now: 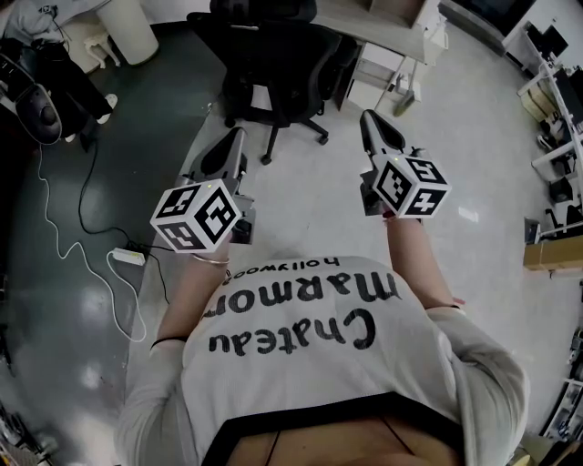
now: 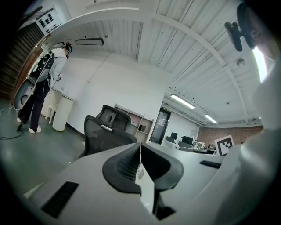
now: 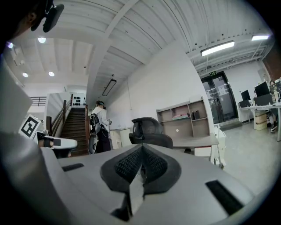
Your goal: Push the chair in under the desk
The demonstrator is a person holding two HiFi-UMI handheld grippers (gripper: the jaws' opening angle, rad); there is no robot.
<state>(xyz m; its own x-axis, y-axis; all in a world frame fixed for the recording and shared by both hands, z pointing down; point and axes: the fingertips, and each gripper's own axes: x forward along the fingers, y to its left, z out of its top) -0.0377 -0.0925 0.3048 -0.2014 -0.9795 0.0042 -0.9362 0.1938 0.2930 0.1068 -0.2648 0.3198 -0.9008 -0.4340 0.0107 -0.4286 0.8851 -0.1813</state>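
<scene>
A black office chair (image 1: 273, 64) with a headrest stands on its wheeled base in front of a light desk (image 1: 401, 32) at the top of the head view. Its back faces me. My left gripper (image 1: 239, 136) and right gripper (image 1: 366, 118) point level toward the chair, a short way from it, both shut and holding nothing. The chair (image 2: 107, 132) shows left of the jaws in the left gripper view. In the right gripper view the chair (image 3: 149, 132) rises just above the shut jaws, with the desk (image 3: 195, 141) to its right.
A person (image 1: 55, 77) with a backpack stands at the upper left near a white bin (image 1: 127, 27). A white cable and power strip (image 1: 127, 258) lie on the dark floor at left. A white drawer unit (image 1: 378, 77) sits under the desk. More desks (image 1: 560, 109) line the right side.
</scene>
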